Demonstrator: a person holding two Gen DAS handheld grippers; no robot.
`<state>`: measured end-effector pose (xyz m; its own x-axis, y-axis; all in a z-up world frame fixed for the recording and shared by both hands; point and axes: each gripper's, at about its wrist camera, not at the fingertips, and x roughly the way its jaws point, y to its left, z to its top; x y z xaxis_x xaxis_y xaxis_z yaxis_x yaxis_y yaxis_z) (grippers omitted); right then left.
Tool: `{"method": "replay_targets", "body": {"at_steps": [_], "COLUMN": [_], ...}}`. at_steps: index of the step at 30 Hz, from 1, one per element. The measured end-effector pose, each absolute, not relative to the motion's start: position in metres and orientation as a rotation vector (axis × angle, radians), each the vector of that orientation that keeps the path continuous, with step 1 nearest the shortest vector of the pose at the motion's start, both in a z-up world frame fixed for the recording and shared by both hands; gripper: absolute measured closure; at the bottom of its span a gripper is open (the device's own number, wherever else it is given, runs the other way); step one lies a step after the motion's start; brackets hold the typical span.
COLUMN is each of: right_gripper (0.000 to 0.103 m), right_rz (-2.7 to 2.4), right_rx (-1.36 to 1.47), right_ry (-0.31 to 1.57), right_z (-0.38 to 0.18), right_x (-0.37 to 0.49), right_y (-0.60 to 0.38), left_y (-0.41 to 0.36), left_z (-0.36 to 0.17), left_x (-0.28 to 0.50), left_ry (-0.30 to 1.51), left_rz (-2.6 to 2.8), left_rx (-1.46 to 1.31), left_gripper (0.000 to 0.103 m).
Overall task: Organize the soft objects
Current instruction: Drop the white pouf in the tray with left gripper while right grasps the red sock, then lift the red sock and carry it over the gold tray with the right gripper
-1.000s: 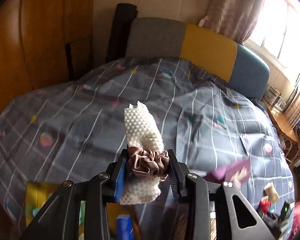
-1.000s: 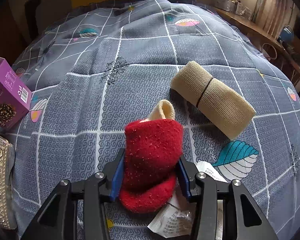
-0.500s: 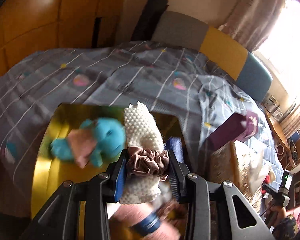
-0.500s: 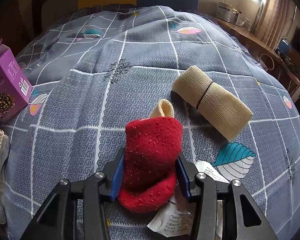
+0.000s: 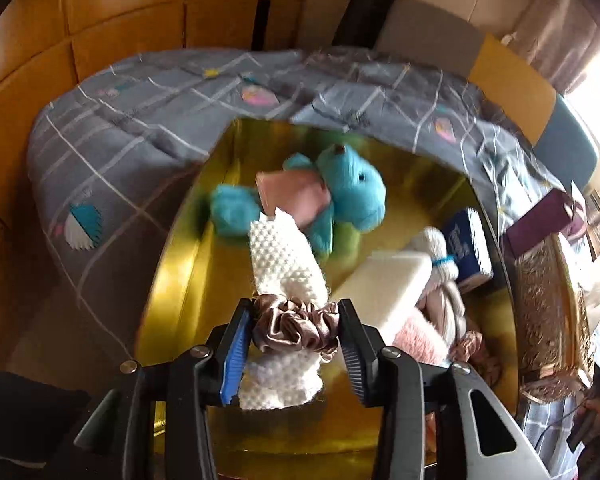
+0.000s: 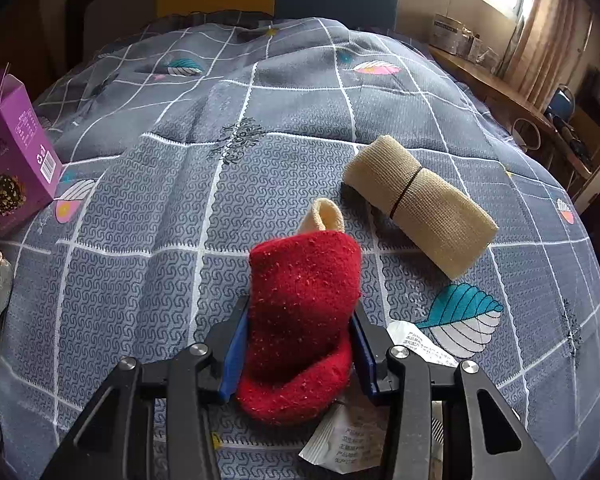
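My left gripper point(image 5: 296, 336) is shut on a white bumpy cloth roll point(image 5: 284, 264) bound by a mauve satin scrunchie point(image 5: 296, 326), held above a gold tray point(image 5: 180, 264). The tray holds a blue plush toy point(image 5: 348, 188) with a pink cloth, a white sponge block point(image 5: 384, 284), a white rolled sock point(image 5: 436, 248), a pink fuzzy item point(image 5: 420, 340) and a blue tissue pack point(image 5: 470, 248). My right gripper point(image 6: 298, 344) is shut on a red fuzzy sock point(image 6: 300, 312) just above the bed. A beige rolled bandage point(image 6: 418, 204) with a black band lies beyond it to the right.
The grey checked bedspread point(image 6: 140, 216) covers the bed. A purple box point(image 6: 8, 160) stands at the left; it also shows in the left wrist view point(image 5: 540, 224) beside an ornate gold box point(image 5: 548, 312). A white paper packet point(image 6: 348, 436) lies under the right gripper. A wooden wall point(image 5: 100, 20) stands behind.
My left gripper has swung with the white roll from over the open bedspread to over the gold tray and moved further in. The right gripper has hardly moved with the red sock.
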<state>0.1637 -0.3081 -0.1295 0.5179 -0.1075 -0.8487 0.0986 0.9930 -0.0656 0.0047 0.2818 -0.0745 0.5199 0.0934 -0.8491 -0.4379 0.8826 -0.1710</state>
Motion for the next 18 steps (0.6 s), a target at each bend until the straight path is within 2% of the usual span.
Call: {"method": "replay_targets", "body": {"at_steps": [2,4,18], "right_gripper": [0.057,0.057,0.057], "right_rz": [-0.123,-0.123,-0.122], "right_rx": [-0.010,-0.013,-0.010], "right_ry": [1.019,1.019,1.024], "right_z": [-0.129,-0.130,-0.130], "right_x": [0.164,0.164,0.165], "right_y": [-0.308,-0.308,-0.308], "left_y": [0.278,0.275,0.226], "left_z": [-0.078,-0.077,-0.033], "left_x": [0.006,0.005,0.001], "left_ry": [0.993,0.984,0.850], "left_rz": [0.333,0.340,0.257], "left_rx": [-0.371,-0.351,-0.205], "left_gripper": [0.053,0.036,0.035]}}
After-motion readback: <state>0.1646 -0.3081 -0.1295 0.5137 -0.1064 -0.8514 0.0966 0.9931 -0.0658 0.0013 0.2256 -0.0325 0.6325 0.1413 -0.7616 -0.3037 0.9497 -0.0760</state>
